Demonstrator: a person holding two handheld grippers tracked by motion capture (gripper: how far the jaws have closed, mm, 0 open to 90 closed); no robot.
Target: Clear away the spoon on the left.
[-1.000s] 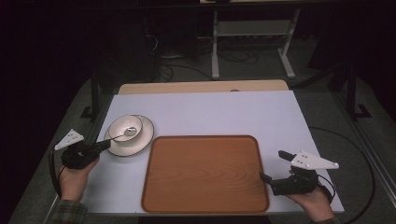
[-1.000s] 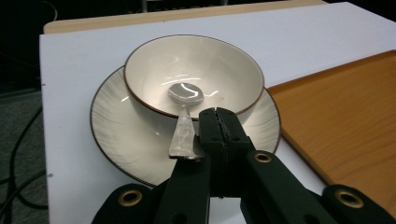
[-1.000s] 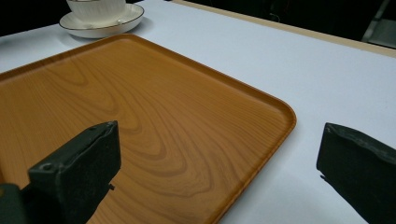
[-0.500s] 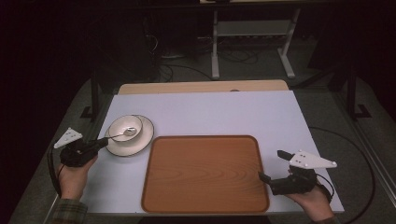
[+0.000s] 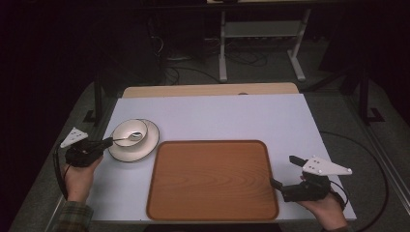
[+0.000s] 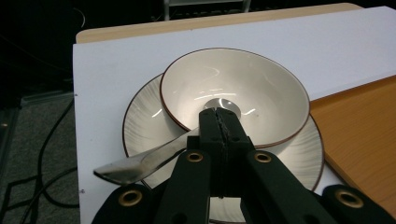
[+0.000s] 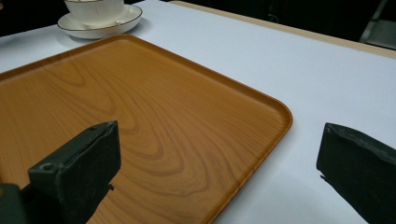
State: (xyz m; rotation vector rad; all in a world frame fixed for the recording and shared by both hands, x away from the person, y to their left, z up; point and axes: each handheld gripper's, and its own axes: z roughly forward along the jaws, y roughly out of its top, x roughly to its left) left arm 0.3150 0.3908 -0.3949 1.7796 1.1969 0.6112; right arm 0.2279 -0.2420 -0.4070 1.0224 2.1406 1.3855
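Left gripper (image 6: 219, 122) has its jaws clamped on a metal spoon (image 6: 144, 161); the spoon's head sits inside the white bowl (image 6: 261, 88), mostly hidden behind the jaw tips. The bowl stands on a saucer (image 6: 140, 126), cut off at the bottom of the left gripper view. High view shows the bowl (image 5: 129, 133) left of the wooden tray (image 5: 212, 181). Right gripper (image 7: 219, 168) is spread wide, nothing between the 2 jaws, over the tray's near-right corner; the bowl's top is cropped there.
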